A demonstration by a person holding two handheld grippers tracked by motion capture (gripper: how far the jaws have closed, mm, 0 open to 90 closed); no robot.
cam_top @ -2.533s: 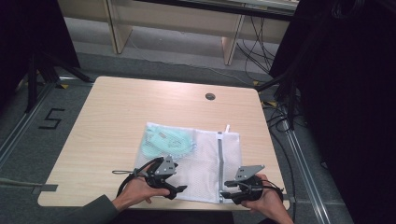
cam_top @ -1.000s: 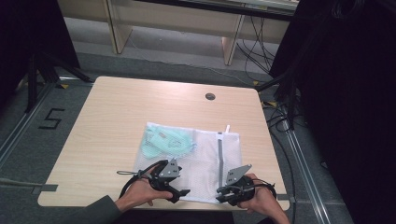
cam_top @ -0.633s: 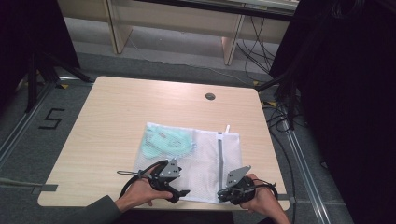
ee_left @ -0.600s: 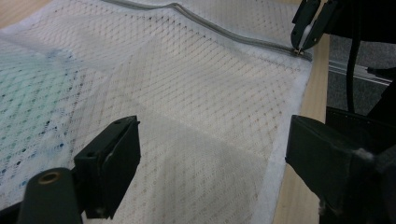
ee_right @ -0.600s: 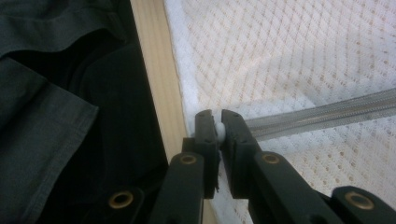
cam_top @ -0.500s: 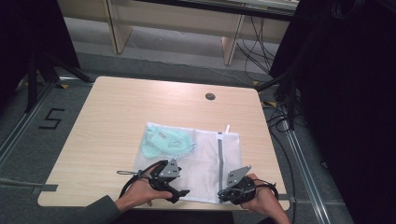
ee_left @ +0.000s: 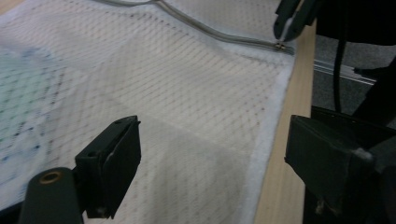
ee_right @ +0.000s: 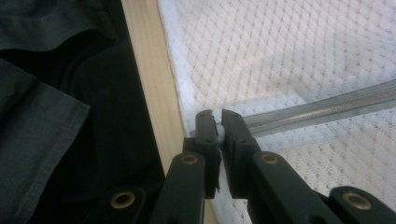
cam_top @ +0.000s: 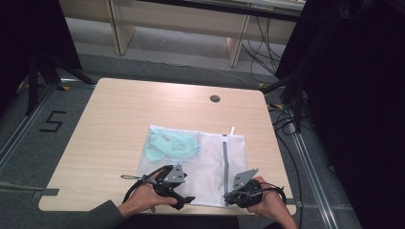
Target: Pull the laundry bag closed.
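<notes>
Mesh laundry bag [cam_top: 205, 162]: white, flat at table's [cam_top: 119, 119] near edge, grey zipper [cam_top: 225, 157] running down it, mint-green cloth [cam_top: 169, 145] inside. Right gripper [ee_right: 218, 133] jaws just closed, pinching zipper pull [ee_right: 219, 133]. Left gripper [ee_left: 210, 168] spread wide over mesh, gripping nothing.

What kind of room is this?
Probably a lab or workshop for recording tasks. A lone wooden table stands on grey flooring, a number 5 is marked on the floor, and cables trail behind.
</notes>
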